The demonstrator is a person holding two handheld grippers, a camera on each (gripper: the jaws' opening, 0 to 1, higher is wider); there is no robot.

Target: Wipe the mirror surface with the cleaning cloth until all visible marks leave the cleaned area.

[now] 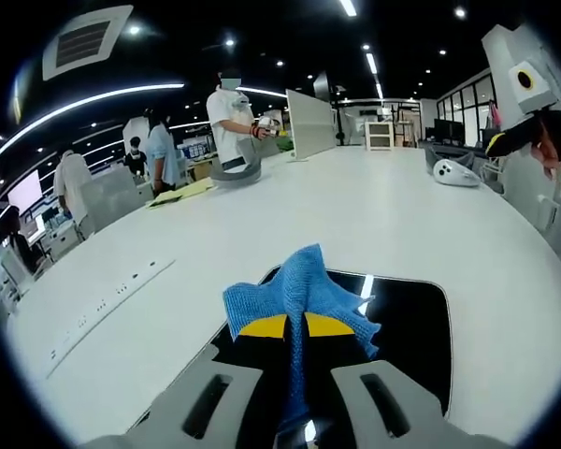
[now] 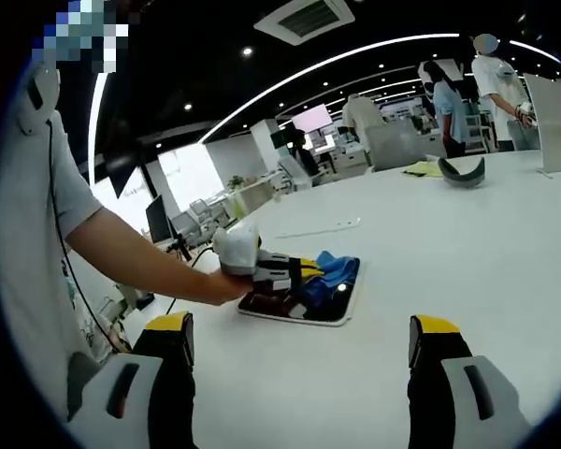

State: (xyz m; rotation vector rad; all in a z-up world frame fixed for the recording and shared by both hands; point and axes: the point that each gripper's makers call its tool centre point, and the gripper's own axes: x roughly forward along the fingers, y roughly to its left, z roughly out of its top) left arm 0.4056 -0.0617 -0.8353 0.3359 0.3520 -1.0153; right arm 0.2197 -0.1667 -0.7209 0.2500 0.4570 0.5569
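Left claw (image 1: 294, 329) presses blue cloth (image 1: 304, 285) on mirror (image 1: 416, 318); table (image 1: 374, 215) around.

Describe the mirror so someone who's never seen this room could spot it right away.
On the big white table, look near the edge where the person's hand holds the left gripper. The mirror lies flat there under a blue cloth. It's a dark, glossy rectangle with rounded corners and a pale rim, the only black slab on the white top.

Large white oval worktop (image 1: 374, 224): flat black rounded-rectangle mirror (image 1: 407, 323), yellow paper sheet (image 1: 182, 192), grey curved headband-shaped object (image 1: 238, 170) lying directly on it.
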